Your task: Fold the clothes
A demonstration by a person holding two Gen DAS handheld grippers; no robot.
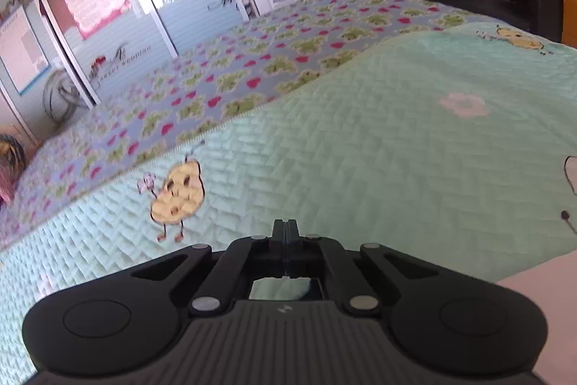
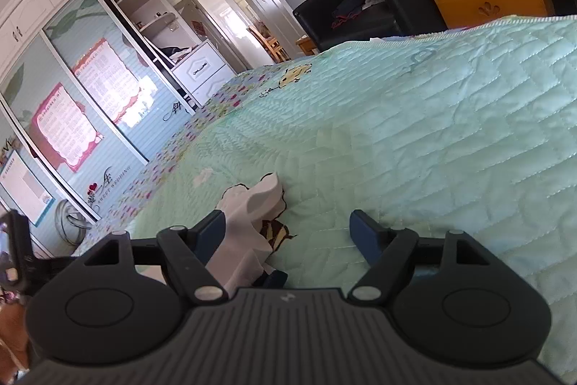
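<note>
The white garment (image 2: 252,222) lies bunched on the green quilt (image 2: 414,139) of the bed, one end rumpled up in a peak beside a cartoon print, likely awaiting spreading. The right tool (image 2: 288,226) stands wide open around it, gripping nothing. The left tool (image 1: 285,229) is fully closed and empty above the quilt.

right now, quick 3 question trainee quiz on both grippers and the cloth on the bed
1. True or false: the left gripper is shut.
2. What lies between the right gripper's open jaws? A) white cloth B) a book C) a shoe
3. What colour is the quilt under the white cloth?

Key: 1 true; 2 A; 3 pale green.
</note>
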